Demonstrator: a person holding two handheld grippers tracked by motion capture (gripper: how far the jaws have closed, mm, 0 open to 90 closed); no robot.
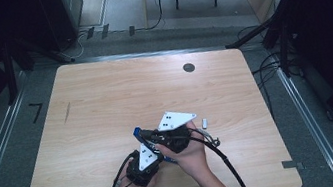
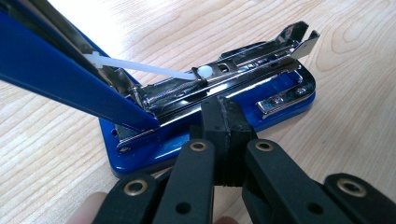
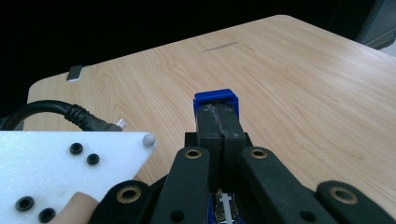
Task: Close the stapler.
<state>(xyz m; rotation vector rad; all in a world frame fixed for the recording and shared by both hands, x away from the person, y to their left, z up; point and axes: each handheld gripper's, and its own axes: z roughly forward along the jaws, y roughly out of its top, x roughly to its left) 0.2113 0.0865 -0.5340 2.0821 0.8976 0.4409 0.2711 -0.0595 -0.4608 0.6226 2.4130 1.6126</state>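
A blue stapler (image 1: pixel 136 131) lies open on the wooden table (image 1: pixel 104 98), near its front edge. In the left gripper view its blue base (image 2: pixel 280 88) carries the chrome staple channel (image 2: pixel 243 65), and the blue lid (image 2: pixel 56 70) is swung up at the upper left. My left gripper (image 2: pixel 223 109) is shut, its pads touching the near side of the base; from above the left gripper (image 1: pixel 156 151) sits low at centre. My right gripper (image 3: pixel 217 116) is shut, pads together along the raised lid, whose blue tip (image 3: pixel 214 96) pokes out beyond them. The right gripper (image 1: pixel 148 134) points left.
A small silver piece (image 1: pixel 204 122) lies on the table just right of the hands. A dark round grommet (image 1: pixel 189 67) sits near the far edge. The left gripper's white plate (image 3: pixel 56 158) and cable (image 3: pixel 70 114) crowd the right gripper view's lower left.
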